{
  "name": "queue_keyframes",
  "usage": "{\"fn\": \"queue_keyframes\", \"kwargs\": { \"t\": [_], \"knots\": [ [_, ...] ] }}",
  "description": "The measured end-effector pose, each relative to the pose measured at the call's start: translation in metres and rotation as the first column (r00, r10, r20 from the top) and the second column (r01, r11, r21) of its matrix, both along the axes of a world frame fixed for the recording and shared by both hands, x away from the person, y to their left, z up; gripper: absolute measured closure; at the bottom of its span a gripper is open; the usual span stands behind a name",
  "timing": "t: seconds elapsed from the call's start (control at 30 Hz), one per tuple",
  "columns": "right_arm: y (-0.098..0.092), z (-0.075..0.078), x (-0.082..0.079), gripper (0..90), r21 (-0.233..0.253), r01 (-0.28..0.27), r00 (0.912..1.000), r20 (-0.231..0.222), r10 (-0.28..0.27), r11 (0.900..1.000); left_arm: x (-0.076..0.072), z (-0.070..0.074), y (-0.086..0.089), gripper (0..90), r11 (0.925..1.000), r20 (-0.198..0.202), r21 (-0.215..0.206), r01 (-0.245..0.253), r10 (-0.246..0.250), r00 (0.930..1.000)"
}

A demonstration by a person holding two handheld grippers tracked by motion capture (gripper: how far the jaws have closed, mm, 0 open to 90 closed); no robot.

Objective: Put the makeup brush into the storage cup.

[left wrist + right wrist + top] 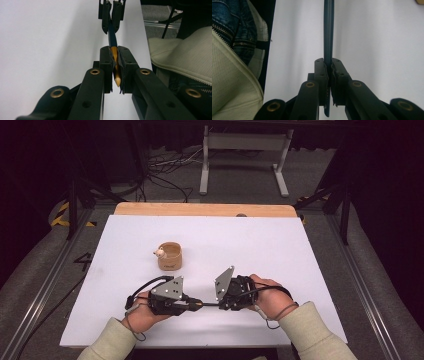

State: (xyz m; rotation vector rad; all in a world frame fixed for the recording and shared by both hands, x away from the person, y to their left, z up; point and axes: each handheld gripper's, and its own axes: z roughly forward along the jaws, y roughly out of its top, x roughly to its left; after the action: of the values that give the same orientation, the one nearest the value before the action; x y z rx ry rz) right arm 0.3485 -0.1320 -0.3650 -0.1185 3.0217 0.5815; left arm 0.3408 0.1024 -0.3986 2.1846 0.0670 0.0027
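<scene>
Pencil (113, 40), dark blue with a gold sharpened end: held level just above the white surface (280, 250), spanning the gap between both tools. Left tool (116, 72) is clamped on its gold pointed end; right tool (329, 75) is clamped on the blunt blue end. Wooden cup (170, 256): stands beyond the left tool, well apart.
</scene>
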Motion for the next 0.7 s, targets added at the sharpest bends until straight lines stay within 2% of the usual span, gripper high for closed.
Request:
{"fn": "queue_keyframes", "kwargs": {
  "t": [0.07, 0.13, 0.17, 0.23, 0.27, 0.3, 0.43, 0.47, 0.5, 0.53, 0.57, 0.6, 0.63, 0.67, 0.7],
  "knots": [
    [-0.002, 0.001, 0.0, 84.6, 0.033, -0.002, 1.0, 0.006, 0.001, 0.999, 0.002, 0.001, 0.003, 81.6, 0.9993, -0.011, -0.036, -0.008, 0.008, 0.9999],
    [-0.004, 0.002, 0.0, 84.6, 0.047, 0.004, 0.9999, 0.011, -0.005, 0.999, 0.002, 0.001, 0.004, 71.7, 0.9989, -0.014, -0.045, -0.012, 0.012, 0.9998],
    [-0.007, 0.002, -0.001, 84.6, 0.079, 0.015, 0.9998, 0.015, -0.016, 0.997, 0.004, 0.002, 0.007, 69.4, 0.9966, -0.036, -0.08, -0.018, 0.015, 0.9992],
    [-0.01, 0.003, -0.001, 84.6, 0.105, 0.023, 0.9995, 0.021, -0.025, 0.994, 0.005, 0.002, 0.01, 65.2, 0.9936, -0.037, -0.109, -0.031, 0.027, 0.999],
    [-0.01, 0.003, -0.001, 84.6, 0.105, 0.023, 0.9995, 0.021, -0.025, 0.994, 0.005, 0.002, 0.01, 59.3, 0.9936, -0.037, -0.109, -0.031, 0.027, 0.999],
    [-0.014, 0.003, -0.001, 84.6, 0.147, 0.03, 0.999, 0.027, -0.034, 0.989, 0.005, 0.002, 0.011, 55.7, 0.9909, -0.04, -0.127, -0.044, 0.039, 0.9984],
    [-0.02, 0.003, -0.002, 84.5, 0.228, 0.048, 0.9979, 0.032, -0.056, 0.972, 0.007, 0.003, 0.014, 47.8, 0.9833, -0.042, -0.174, -0.055, 0.049, 0.9979],
    [-0.02, 0.003, -0.002, 84.5, 0.228, 0.048, 0.9979, 0.032, -0.056, 0.972, 0.007, 0.003, 0.014, 46.6, 0.9833, -0.042, -0.174, -0.055, 0.049, 0.9979],
    [-0.022, 0.003, -0.002, 84.5, 0.253, 0.052, 0.9976, 0.032, -0.062, 0.966, 0.007, 0.003, 0.015, 46.6, 0.9804, -0.043, -0.187, -0.06, 0.053, 0.9977],
    [-0.025, 0.002, -0.002, 84.6, 0.299, 0.063, 0.9965, 0.034, -0.077, 0.952, 0.007, 0.003, 0.016, 44.9, 0.9778, -0.046, -0.2, -0.061, 0.053, 0.9975],
    [-0.026, 0.001, -0.003, 84.5, 0.32, 0.07, 0.9958, 0.035, -0.085, 0.945, 0.008, 0.004, 0.018, 44.5, 0.9728, -0.052, -0.222, -0.066, 0.055, 0.9971],
    [-0.026, 0.001, -0.003, 84.5, 0.32, 0.07, 0.9958, 0.035, -0.085, 0.945, 0.008, 0.004, 0.018, 44.0, 0.9728, -0.052, -0.222, -0.066, 0.055, 0.9971],
    [-0.029, -0.002, -0.003, 84.5, 0.363, 0.077, 0.9946, 0.037, -0.097, 0.929, 0.008, 0.004, 0.019, 43.2, 0.9672, -0.06, -0.244, -0.072, 0.059, 0.9965],
    [-0.03, -0.003, -0.003, 84.5, 0.381, 0.08, 0.9941, 0.037, -0.102, 0.921, 0.009, 0.004, 0.02, 43.4, 0.9647, -0.064, -0.254, -0.071, 0.057, 0.9963],
    [-0.03, -0.003, -0.003, 84.5, 0.381, 0.08, 0.9941, 0.037, -0.102, 0.921, 0.009, 0.004, 0.02, 43.5, 0.9647, -0.064, -0.254, -0.071, 0.057, 0.9963]
  ]
}}
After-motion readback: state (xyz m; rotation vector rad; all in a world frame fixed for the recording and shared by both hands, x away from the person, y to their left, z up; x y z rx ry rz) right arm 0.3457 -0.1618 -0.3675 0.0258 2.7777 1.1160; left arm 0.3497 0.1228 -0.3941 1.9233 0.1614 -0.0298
